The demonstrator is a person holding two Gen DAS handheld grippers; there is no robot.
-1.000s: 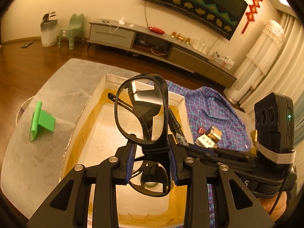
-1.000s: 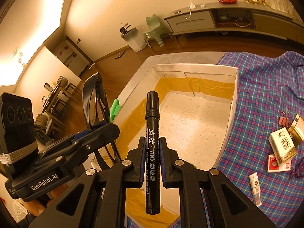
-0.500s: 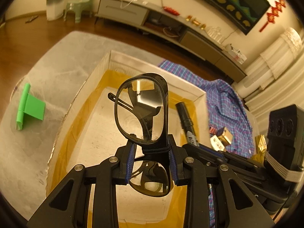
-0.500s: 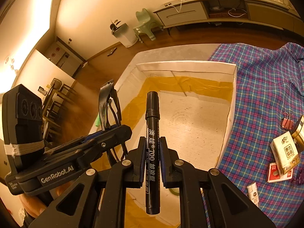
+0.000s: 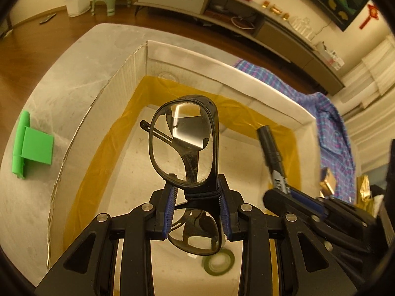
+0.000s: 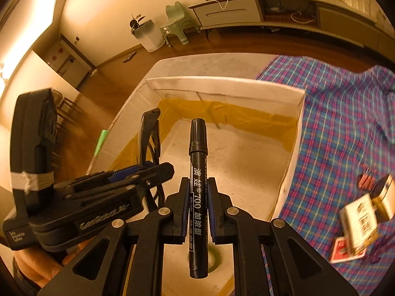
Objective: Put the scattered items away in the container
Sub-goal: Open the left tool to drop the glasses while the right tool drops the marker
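My left gripper [image 5: 196,194] is shut on black-framed glasses [image 5: 185,148], held upright over the open white cardboard box [image 5: 222,61]. The glasses also show edge-on in the right wrist view [image 6: 149,135]. My right gripper [image 6: 198,187] is shut on a black marker [image 6: 197,172], pointing into the same box [image 6: 222,83]. The marker shows at the right of the left wrist view [image 5: 270,153]. A roll of green tape [image 5: 218,262] lies on the box floor below both grippers.
A green plastic stand [image 5: 32,145] lies on the grey table left of the box. A plaid cloth [image 6: 345,123] right of the box carries a small white carton [image 6: 360,224], a red card [image 6: 343,250] and binder clips [image 6: 367,180].
Both grippers have moved forward and lower over the box with their items still held. The tape roll on the box floor has come into view.
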